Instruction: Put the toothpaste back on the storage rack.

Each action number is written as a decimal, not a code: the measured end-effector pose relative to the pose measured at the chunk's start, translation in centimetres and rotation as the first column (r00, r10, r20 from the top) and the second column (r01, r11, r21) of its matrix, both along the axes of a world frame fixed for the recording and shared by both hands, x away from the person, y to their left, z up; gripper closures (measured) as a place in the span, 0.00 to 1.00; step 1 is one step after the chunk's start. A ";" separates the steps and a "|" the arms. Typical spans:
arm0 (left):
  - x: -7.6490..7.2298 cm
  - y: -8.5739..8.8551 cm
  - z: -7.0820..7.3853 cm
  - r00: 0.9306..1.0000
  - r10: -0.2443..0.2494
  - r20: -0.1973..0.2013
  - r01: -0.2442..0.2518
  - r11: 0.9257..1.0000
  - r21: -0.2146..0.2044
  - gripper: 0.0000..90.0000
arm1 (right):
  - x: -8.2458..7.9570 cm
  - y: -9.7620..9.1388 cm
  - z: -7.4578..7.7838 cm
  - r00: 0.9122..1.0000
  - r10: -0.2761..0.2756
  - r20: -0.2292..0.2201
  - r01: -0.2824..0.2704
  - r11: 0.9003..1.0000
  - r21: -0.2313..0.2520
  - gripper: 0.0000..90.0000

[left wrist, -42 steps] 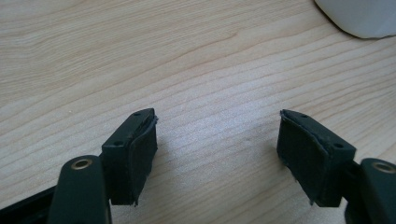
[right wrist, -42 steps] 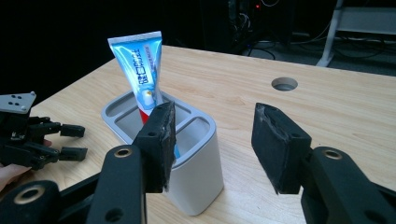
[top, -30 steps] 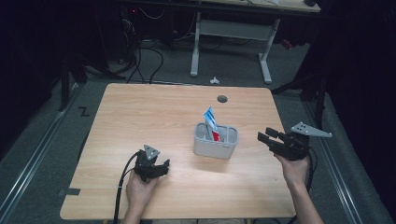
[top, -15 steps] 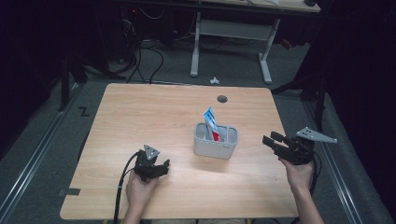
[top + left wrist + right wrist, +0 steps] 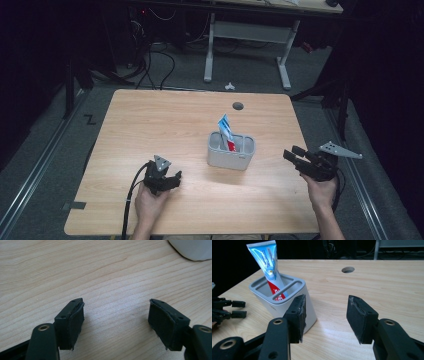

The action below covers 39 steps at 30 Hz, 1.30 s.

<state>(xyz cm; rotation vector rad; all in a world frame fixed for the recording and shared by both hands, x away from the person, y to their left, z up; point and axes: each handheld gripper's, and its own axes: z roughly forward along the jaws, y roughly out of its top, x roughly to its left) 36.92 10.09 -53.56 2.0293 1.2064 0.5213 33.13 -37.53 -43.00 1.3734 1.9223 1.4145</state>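
A grey slotted holder (image 5: 231, 151) stands near the middle of the wooden table (image 5: 165, 125), with a blue, white and red toothpaste tube (image 5: 226, 131) upright in it. The right gripper view has the holder (image 5: 283, 302) and tube (image 5: 270, 267) just left of my jaws. My right gripper (image 5: 291, 154) hovers open at the table's right edge, right of the holder, nothing between its pads (image 5: 359, 317). Near the front left my left gripper (image 5: 172, 179) rests open on the table with bare wood between its pads (image 5: 75, 323).
A round cable hole (image 5: 238, 106) sits in the tabletop behind the holder. Beyond the far edge stand a white desk frame (image 5: 247, 37) and cables on the floor. The holder's corner (image 5: 192, 250) shows at the top right of the left gripper view.
My right gripper has sunk a little and drifted toward the table's right front edge. The left gripper, holder and tube have stayed put.
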 end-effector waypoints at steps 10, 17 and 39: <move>0.0 0.0 0.0 1.000 0.000 0.000 0.000 1.000 0.000 0.33 | -0.4 -0.5 -1.0 1.000 -0.017 -0.019 0.017 1.000 0.001 0.56; 0.0 0.0 0.0 1.000 0.000 0.000 0.000 1.000 0.001 0.33 | -0.4 -0.4 -1.8 0.999 -0.033 -0.041 0.032 0.999 -0.019 0.56; 0.0 0.0 0.0 1.000 0.000 0.000 0.000 1.000 0.001 0.33 | -1.3 -0.8 -5.0 0.992 -0.069 -0.107 0.059 0.995 -0.086 0.56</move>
